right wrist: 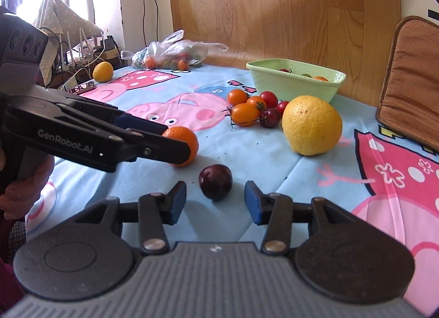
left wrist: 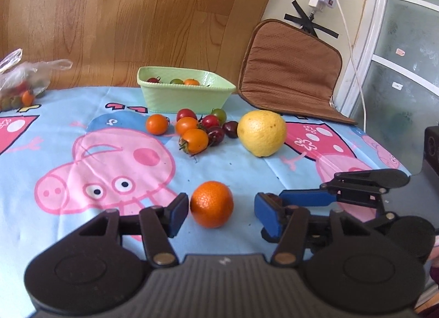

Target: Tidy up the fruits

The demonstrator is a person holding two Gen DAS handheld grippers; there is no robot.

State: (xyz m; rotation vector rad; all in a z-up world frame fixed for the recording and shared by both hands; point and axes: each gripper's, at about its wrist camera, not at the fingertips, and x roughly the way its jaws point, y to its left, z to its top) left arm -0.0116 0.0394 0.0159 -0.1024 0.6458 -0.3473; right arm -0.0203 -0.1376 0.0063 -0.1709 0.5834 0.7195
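An orange mandarin (left wrist: 211, 204) lies on the cartoon tablecloth between the open fingers of my left gripper (left wrist: 221, 212); it also shows in the right wrist view (right wrist: 183, 144). A dark plum (right wrist: 215, 181) lies just ahead of my open right gripper (right wrist: 215, 202). The right gripper's blue fingers (left wrist: 267, 215) show at the right of the left wrist view. A big yellow citrus (left wrist: 261, 133) and a cluster of cherry tomatoes (left wrist: 195, 130) lie farther back. A green basket (left wrist: 184, 92) holds a few tomatoes.
A plastic bag of tomatoes (left wrist: 20, 86) sits at the far left. A brown cushion (left wrist: 290, 70) leans at the back right. A small yellow fruit (right wrist: 103, 71) and cables sit at the table's far left edge. A wooden panel stands behind the table.
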